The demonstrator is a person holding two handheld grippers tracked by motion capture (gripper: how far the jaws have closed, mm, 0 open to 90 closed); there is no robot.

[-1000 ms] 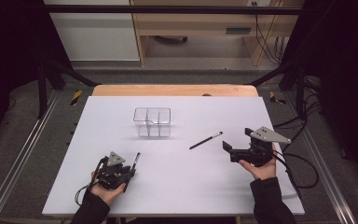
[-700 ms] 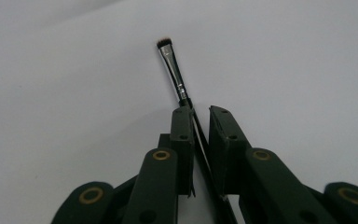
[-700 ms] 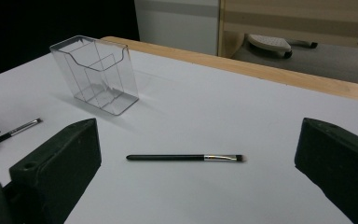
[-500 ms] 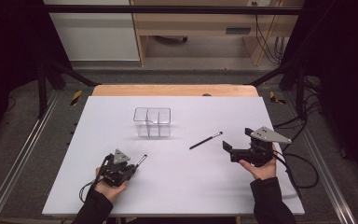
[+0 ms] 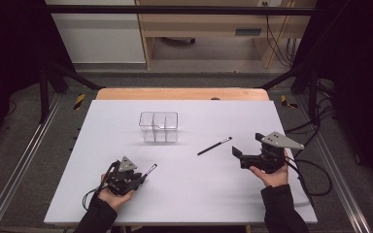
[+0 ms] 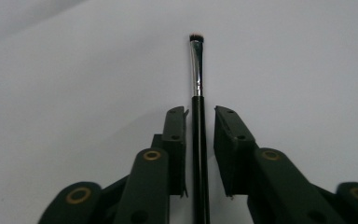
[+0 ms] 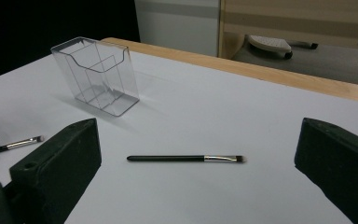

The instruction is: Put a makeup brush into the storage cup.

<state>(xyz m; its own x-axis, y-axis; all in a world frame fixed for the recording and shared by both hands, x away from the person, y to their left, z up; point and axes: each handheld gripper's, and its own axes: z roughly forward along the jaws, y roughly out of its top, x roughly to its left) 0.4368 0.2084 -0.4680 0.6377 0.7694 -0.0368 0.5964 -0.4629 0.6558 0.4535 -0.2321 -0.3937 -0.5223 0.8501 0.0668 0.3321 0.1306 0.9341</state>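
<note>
Left gripper (image 5: 143,177) low on table (image 5: 194,194), jaws parted narrowly around brush (image 6: 197,88) handle, small gaps both sides, not clamped. Clear holder (image 5: 159,126) mid-table. Second brush (image 5: 214,145) lying flat beside right gripper (image 5: 238,156), jaws spread wide, empty.

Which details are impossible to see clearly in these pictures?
- Left gripper view: the brush handle's rear end is cut off by the bottom edge.
- High view: whether the left jaws touch this brush; too small.
- Right gripper view: both jaws cut off by the edges.
- High view: the holder dividers; clear and small.
</note>
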